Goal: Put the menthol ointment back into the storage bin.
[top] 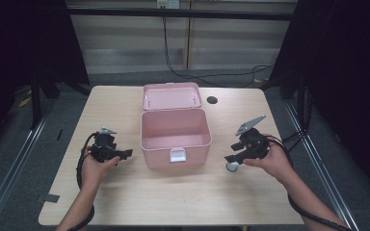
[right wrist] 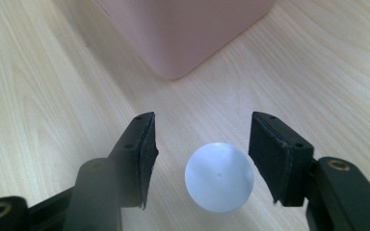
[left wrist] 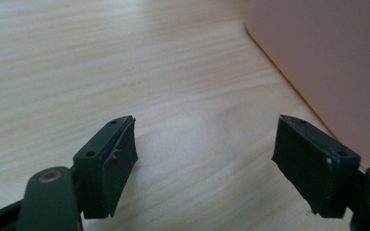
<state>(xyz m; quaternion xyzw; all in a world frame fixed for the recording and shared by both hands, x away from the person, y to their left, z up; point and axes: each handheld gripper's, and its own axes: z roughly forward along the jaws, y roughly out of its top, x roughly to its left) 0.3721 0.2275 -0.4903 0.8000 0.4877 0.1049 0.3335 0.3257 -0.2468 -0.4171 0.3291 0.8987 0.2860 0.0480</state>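
Standing on a pale wood table (top: 125, 202), open pink box (top: 174, 132), grey floor (top: 24, 144) around.

Table (top: 125, 192): pale wood-grain top, smooth, matt, fine straight streaks running along it.

Pink box (top: 173, 139): looks like moulded plastic, smooth, soft satin sheen; lid and walls alike.

White round thing (right wrist: 219, 176) near the box's right corner: smooth, looks like plastic, faintly glossy, a tiny mark at its centre.

Right gripper (right wrist: 202, 159): black matt body, pads rough like foam or rubber, brass-coloured rivets at the joints; grey metal-looking plate on top.

Left gripper (left wrist: 204, 163): same matt black, pad edges slightly frayed.
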